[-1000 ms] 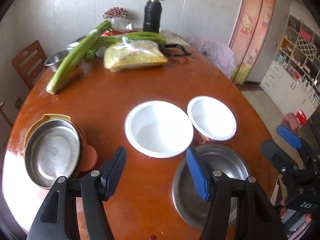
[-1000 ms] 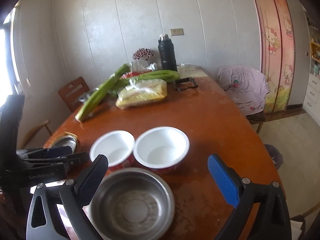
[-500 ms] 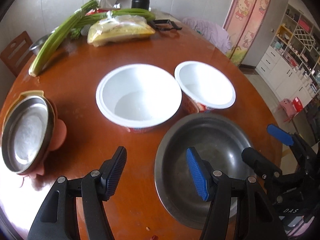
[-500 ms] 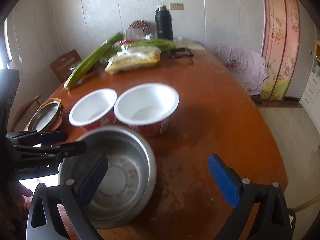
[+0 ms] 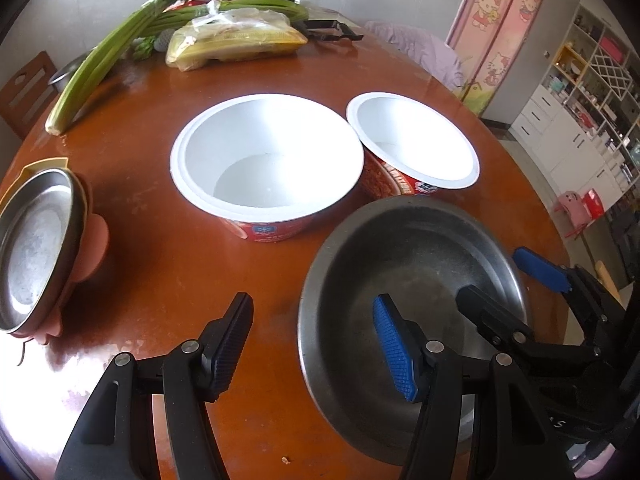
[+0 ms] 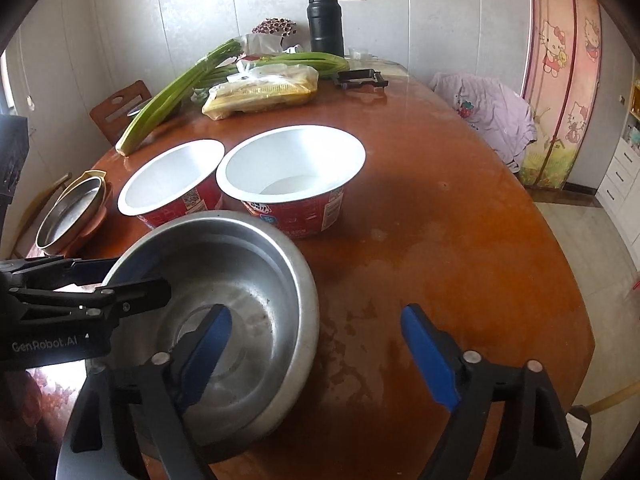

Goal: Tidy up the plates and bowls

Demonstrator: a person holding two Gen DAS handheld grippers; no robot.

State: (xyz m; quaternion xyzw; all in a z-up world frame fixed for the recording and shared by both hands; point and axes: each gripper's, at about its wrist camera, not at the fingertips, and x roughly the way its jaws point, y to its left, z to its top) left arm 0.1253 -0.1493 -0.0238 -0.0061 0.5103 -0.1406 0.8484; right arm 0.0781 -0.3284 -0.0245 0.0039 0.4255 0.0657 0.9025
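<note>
Straddling the rim of the steel bowl (image 5: pixel 412 280) at the near edge of the round wooden table (image 6: pixel 460 220), the left gripper (image 5: pixel 316 344) has its blue-padded finger down inside the bowl's left wall and its dark finger outside it; the jaws stand partly open, and the pads press on nothing. The right gripper (image 6: pixel 316 356) straddles the bowl's right rim the same way, one blue pad inside and the other out over bare table. Its jaws have just been closing with the rim between them, but a clear gap remains on both sides of the metal.

Just beyond the steel bowl stand two red paper bowls with white insides, touching each other: the large paper bowl (image 5: pixel 266 160) on the left in the left wrist view and the small paper bowl (image 5: pixel 412 140) to its right. Well to the left sits a steel plate (image 5: pixel 32 248) nested in a pink dish (image 5: pixel 92 248). At the far side lie long green stalks (image 6: pixel 176 88), a bagged yellow packet (image 6: pixel 264 92) and a black flask (image 6: pixel 325 20).
</note>
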